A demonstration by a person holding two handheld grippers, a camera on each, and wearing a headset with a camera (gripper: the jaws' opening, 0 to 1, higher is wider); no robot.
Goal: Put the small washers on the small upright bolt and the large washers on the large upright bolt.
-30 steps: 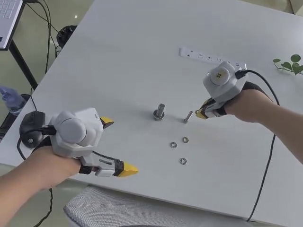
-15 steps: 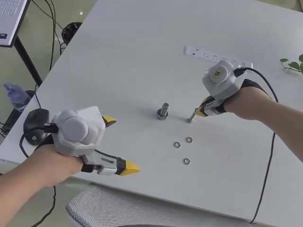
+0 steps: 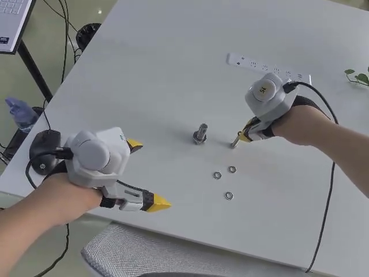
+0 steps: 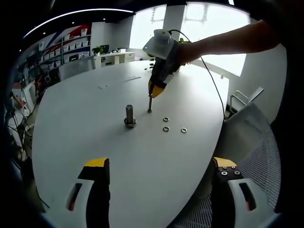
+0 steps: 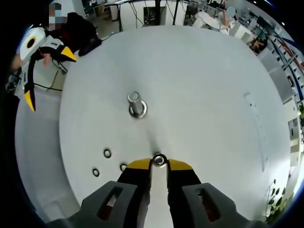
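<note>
the right tool (image 3: 243, 138) sits right of centre in the head view, its jaws pinched nearly together on the top of the small bolt (image 3: 234, 141). the bolt leans a little, so the grip looks meant to steady it or stand it straight before anything is threaded on. in the right gripper view the bolt's round top (image 5: 159, 160) lies right at the yellow tips; whether a washer is caught there too, i cannot tell. the large bolt (image 3: 200, 134) stands upright just left of it, on the surface (image 3: 173, 69). three loose washers (image 3: 217, 175) lie below the bolts, apart from both and near at hand. the left tool (image 3: 149, 173) hangs at lower left, jaws spread wide and holding nothing, likely kept clear.
</note>
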